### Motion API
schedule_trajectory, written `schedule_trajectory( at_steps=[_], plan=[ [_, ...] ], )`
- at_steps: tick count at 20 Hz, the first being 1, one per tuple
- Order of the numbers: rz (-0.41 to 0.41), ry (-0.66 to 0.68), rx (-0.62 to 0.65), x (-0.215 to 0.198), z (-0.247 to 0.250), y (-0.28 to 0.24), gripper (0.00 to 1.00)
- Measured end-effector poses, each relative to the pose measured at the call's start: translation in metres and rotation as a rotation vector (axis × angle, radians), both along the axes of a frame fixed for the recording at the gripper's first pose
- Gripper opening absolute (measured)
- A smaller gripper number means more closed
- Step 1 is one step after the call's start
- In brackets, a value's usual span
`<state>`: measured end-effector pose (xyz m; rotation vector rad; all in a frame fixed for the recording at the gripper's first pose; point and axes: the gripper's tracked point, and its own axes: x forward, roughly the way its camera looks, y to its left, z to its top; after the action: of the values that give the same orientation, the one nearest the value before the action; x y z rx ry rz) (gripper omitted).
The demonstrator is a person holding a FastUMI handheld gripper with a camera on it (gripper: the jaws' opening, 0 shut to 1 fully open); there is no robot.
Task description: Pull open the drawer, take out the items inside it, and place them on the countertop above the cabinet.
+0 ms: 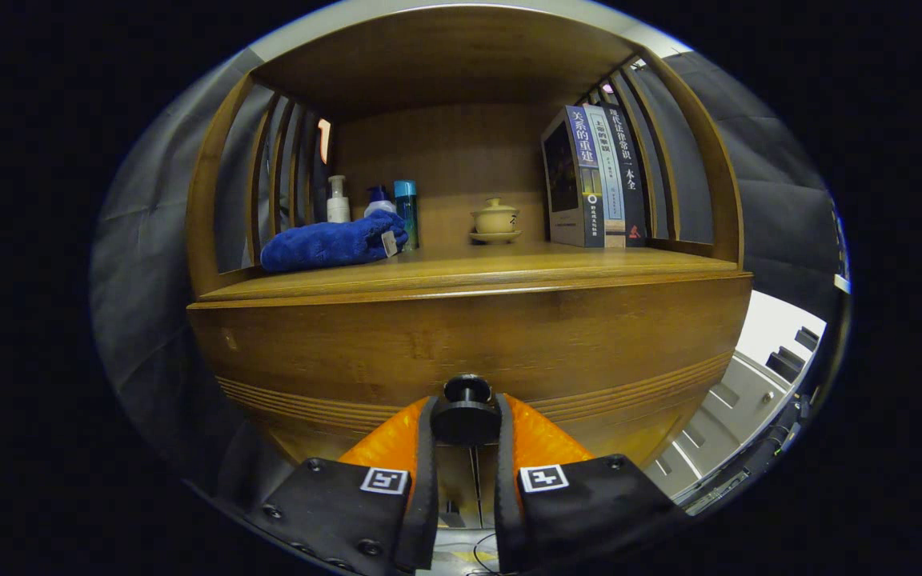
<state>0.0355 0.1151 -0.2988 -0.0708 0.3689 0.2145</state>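
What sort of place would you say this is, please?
Probably a mock home corner: a wooden cabinet shelving books, a towel and toiletry bottles. The gripper fingers close around the drawer knob.

Countertop (509, 272), towel (325, 244), bottles (373, 204), teacup (495, 218), books (593, 180)

Brown wooden drawer (469, 344) with dark knob (466, 410) — blue towel (329, 242) above.

Blue book (581, 172) spine: we read "关系的重建", white chars, top to bottom.
Black book (631, 180) spine: we read "代法律常识一本全"; 1st char cut off.
Middle book (610, 172) spine: print too small for us.
Bottles (338, 200), towel tag (389, 243): nothing legible to us.
Tool (465, 418): sq. black-and-white marker (384, 480) on each finger, no letters or nos.; fingers clamp the drawer knob (465, 390) from both sides.
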Motion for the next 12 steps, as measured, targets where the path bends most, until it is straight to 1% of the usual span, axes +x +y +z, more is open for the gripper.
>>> schedule_trajectory(
  at_steps=[3, 6, 12],
  plan=[
    [0.015, -0.007, -0.038, -0.014, 0.002, -0.003, 0.37],
    [0.007, 0.002, -0.008, -0.031, 0.004, -0.006, 0.38],
    [0.02, 0.012, -0.009, -0.064, 0.01, -0.014, 0.37]
  ],
)
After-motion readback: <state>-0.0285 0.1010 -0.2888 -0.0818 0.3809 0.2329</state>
